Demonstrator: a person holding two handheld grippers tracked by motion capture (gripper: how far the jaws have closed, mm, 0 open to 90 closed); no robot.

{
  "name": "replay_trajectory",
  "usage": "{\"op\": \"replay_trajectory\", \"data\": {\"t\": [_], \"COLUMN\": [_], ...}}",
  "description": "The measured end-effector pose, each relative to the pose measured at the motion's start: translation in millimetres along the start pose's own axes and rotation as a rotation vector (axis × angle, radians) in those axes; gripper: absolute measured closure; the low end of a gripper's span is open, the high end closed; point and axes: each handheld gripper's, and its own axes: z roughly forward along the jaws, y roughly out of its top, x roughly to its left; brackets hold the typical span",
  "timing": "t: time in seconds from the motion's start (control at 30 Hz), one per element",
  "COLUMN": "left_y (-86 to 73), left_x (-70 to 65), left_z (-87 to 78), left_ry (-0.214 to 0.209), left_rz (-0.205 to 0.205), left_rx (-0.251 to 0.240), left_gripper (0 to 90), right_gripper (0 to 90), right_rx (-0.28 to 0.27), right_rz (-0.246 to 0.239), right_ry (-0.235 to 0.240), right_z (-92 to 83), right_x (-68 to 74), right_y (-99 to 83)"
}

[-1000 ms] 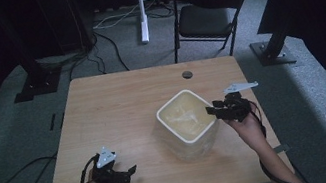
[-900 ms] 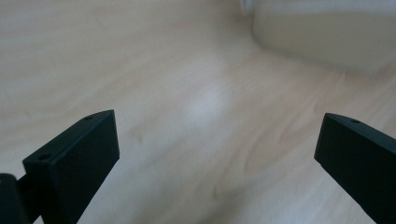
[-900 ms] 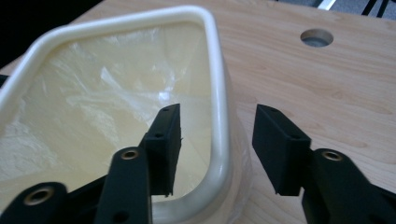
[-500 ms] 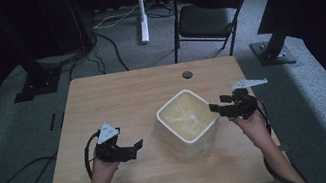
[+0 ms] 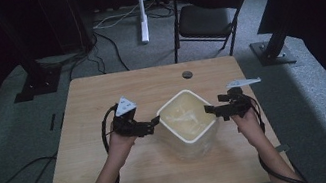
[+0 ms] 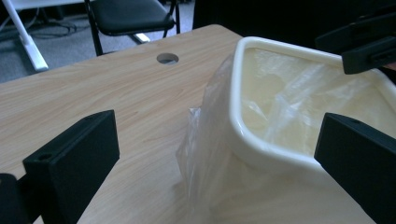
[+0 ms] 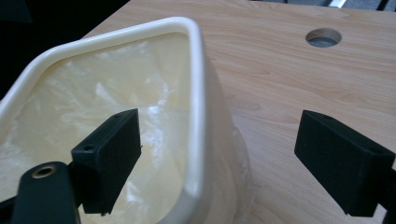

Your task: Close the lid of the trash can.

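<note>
Presently the cream bin (image 5: pixel 188 122) with its clear plastic liner (image 6: pixel 210 154) stands mid-table (image 5: pixel 100 92). Left tongs (image 5: pixel 156 121) at its 9 o'clock are released; right tongs (image 5: pixel 211 110) at 3 o'clock have just been opening, straddling the rim ungripped.

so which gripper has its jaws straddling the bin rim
The right gripper: one jaw is inside the bin, one outside. The left gripper is short of the rim.
</note>
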Motion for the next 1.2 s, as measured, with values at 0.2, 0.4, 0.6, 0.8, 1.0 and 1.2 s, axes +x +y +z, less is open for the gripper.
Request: {"op": "replay_trajectory", "data": {"t": [0.2,0.4,0.6,0.8,1.0,1.2], "left_y": [4.5,-2.5,-8.5,-11.2,-12.4,-10.9], "left_x": [6.0,8.3,8.2,9.4,10.6,8.8], "left_z": [17.4,30.9,40.9,46.5,47.7,48.1], "left_ry": [0.006,0.01,-0.008,0.023,0.046,0.055], "left_rz": [-0.022,-0.036,-0.053,-0.054,-0.055,-0.038], "left_rx": [0.014,0.038,0.046,0.063,0.052,0.046], "left_gripper": [0.3,0.3,0.3,0.3,0.3,0.3], "right_gripper": [14.1,14.1,14.1,12.7,12.7,14.2], "right_rx": [-0.004,0.0,0.019,0.019,0.007,-0.01], "right_rz": [0.015,0.002,-0.002,0.021,-0.003,0.019], "right_ry": [-0.019,-0.022,-0.021,-0.002,0.006,0.026], "right_z": [2.7,6.2,13.5,16.0,16.2,16.5], "right_x": [-7.2,-10.0,-12.0,-16.9,-18.7,-20.3], "right_y": [-2.0,-6.7,-12.6,-19.2,-19.9,-22.2]}}
